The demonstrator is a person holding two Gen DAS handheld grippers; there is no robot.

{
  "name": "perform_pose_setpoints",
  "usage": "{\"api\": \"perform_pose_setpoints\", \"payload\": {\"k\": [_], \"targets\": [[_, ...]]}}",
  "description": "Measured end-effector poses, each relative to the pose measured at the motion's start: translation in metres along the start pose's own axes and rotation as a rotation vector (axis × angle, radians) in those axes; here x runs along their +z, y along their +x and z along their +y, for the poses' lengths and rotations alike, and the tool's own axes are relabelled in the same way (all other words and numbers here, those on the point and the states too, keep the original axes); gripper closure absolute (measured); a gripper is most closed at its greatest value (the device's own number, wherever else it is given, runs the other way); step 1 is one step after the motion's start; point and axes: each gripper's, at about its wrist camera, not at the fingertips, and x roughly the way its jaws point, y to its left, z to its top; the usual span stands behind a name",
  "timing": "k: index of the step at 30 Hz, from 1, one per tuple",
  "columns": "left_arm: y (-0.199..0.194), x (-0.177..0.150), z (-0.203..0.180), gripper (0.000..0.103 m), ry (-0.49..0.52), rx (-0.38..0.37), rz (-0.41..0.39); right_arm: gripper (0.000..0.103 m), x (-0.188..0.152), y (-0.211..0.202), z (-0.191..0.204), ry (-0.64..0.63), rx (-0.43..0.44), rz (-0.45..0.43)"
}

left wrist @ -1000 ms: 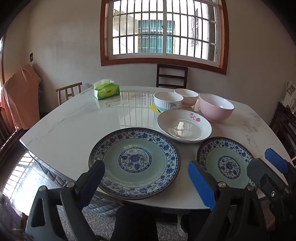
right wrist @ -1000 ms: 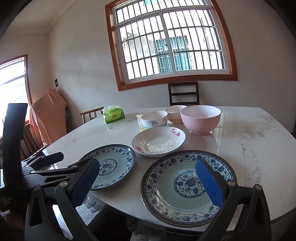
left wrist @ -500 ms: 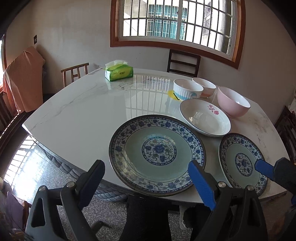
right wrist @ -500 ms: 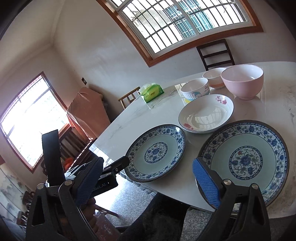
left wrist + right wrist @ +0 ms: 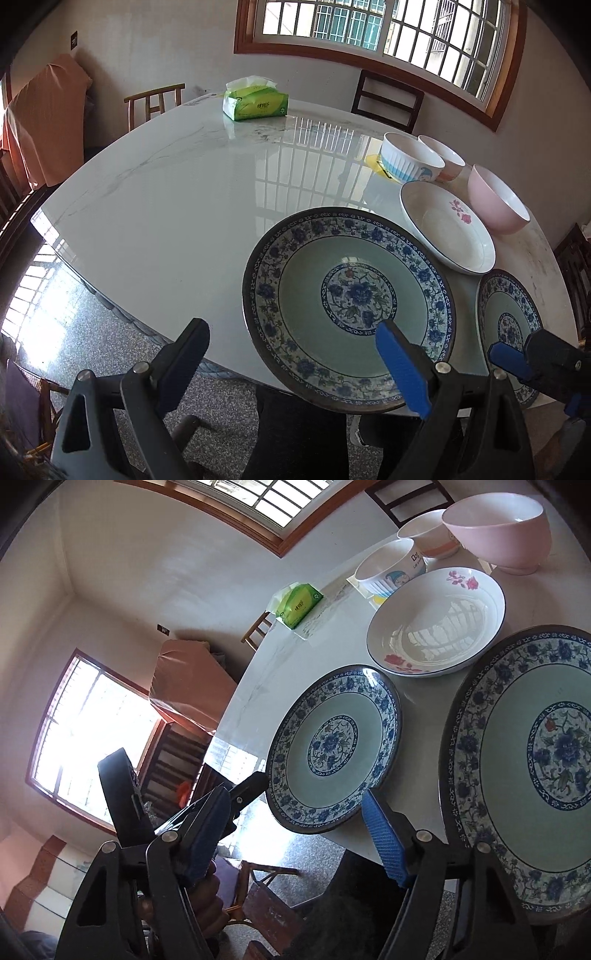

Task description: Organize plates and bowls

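Note:
Two blue-patterned plates lie at the table's near edge. In the left wrist view the large plate (image 5: 349,308) is in front and the small plate (image 5: 511,321) at right. A white flowered dish (image 5: 447,232), a pink bowl (image 5: 496,199), a ribbed white bowl (image 5: 410,157) and a small bowl (image 5: 441,157) stand behind. My left gripper (image 5: 295,354) is open, its right finger over the large plate's near rim. My right gripper (image 5: 295,830) is open beside the near rim of the plate at the left (image 5: 332,749); another patterned plate (image 5: 524,760) lies at right.
The white marble table (image 5: 166,206) has a glossy top. A green tissue pack (image 5: 255,103) sits at its far side. Wooden chairs (image 5: 388,99) stand behind the table. An orange cloth (image 5: 40,122) hangs over furniture at the left.
Both grippers have come closer to the plates and tilted. The left gripper shifted left and down over the large plate's rim. The right view rolled and dropped to the table edge.

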Motion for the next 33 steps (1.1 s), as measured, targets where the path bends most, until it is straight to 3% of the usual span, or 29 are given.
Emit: {"api": "perform_pose_setpoints", "payload": {"k": [15, 23, 26, 28, 29, 33], "targets": [[0.031, 0.017, 0.017, 0.010, -0.031, -0.028, 0.081, 0.033, 0.020, 0.034, -0.020, 0.109, -0.116, 0.041], [0.047, 0.029, 0.024, 0.010, -0.014, -0.005, 0.112, 0.033, 0.030, 0.050, -0.025, 0.111, -0.183, 0.052], [0.056, 0.031, 0.027, 0.027, -0.026, -0.014, 0.144, 0.033, 0.034, 0.057, -0.026, 0.106, -0.214, 0.062], [0.064, 0.030, 0.031, 0.052, -0.039, -0.016, 0.183, 0.033, 0.037, 0.062, -0.027, 0.107, -0.219, 0.071], [0.063, 0.030, 0.031, 0.052, -0.034, -0.010, 0.167, 0.033, 0.037, 0.064, -0.027, 0.098, -0.227, 0.070], [0.063, 0.031, 0.033, 0.072, -0.046, -0.058, 0.182, 0.033, 0.041, 0.071, -0.025, 0.071, -0.251, 0.076]]}}
